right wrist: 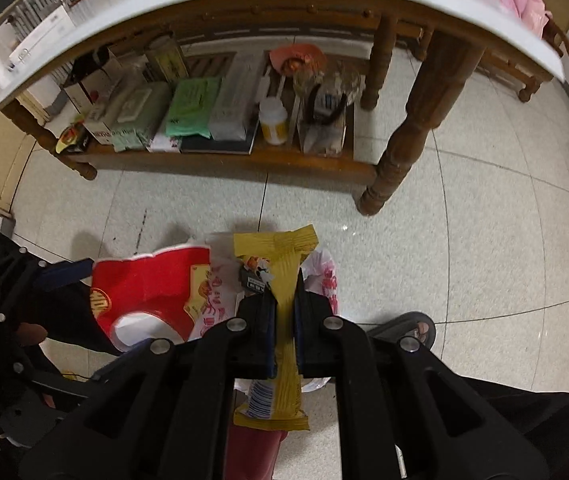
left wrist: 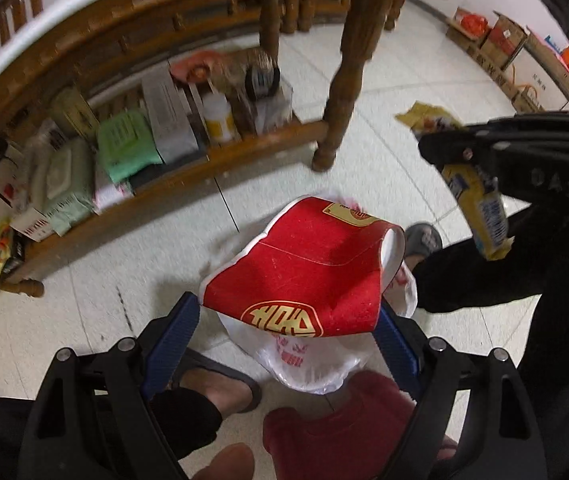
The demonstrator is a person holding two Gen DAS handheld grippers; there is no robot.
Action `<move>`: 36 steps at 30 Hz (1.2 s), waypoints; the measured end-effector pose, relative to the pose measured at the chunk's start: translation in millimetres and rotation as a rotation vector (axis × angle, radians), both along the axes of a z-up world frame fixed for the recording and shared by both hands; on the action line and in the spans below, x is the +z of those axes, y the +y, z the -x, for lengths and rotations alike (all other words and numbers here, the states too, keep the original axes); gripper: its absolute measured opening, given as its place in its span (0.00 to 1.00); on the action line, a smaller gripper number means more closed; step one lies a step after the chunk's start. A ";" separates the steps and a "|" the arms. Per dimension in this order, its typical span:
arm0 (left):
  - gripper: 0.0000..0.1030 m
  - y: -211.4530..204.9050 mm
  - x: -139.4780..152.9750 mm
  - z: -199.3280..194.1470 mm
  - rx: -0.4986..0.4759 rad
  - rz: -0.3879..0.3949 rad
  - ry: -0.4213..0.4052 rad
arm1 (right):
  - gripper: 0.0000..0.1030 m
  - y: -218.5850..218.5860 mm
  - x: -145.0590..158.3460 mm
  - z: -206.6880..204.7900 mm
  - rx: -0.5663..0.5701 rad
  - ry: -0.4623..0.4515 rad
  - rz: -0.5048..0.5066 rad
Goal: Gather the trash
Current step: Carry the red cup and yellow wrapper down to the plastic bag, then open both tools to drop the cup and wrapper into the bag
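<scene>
Trash, two items, both held off the floor above a white plastic bag (left wrist: 308, 364) with red print.

Item 1: red paper cup (left wrist: 304, 268), gold emblem, lying on its side between the blue pads of the left gripper (left wrist: 290, 326). Jaws stand wide but clamped across the cup's body, which looks slightly squashed. Its open mouth faces the person's sandalled foot (left wrist: 422, 240). Held directly over the bag, apparently for dropping in.

Item 2: yellow snack wrapper (right wrist: 282, 312), empty and flattened, barcode end trailing back toward the camera. Right gripper (right wrist: 284, 300) has its jaws together, pinching the wrapper across its narrow middle; the thin film leaves almost no gap. Held just beside the cup, over the same bag.

Receptacle: the bag sits low between the person's legs, its rim partly hidden under the cup; whether its mouth gapes enough cannot be told.

Surroundings: wooden table (right wrist: 416, 120) with white top; lower shelf (right wrist: 224, 156) stocked with tissue packs, boxes and a bottle. Not trash by appearance; left alone.
</scene>
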State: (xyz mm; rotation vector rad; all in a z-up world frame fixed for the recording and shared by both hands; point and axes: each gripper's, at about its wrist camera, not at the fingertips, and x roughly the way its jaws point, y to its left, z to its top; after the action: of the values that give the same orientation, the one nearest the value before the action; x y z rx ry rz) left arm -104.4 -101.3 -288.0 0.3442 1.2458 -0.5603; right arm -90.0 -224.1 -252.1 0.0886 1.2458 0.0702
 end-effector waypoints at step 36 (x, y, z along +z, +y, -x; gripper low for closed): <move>0.92 -17.3 -146.8 -23.0 0.012 -0.163 0.270 | 0.55 1.9 -140.3 -27.2 -0.033 0.266 -0.093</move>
State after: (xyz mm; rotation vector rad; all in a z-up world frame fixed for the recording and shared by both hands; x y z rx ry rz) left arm -81.5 -118.6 -434.8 0.4064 1.5586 -0.5078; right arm -62.8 -222.1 -392.4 0.2041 1.5059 0.0902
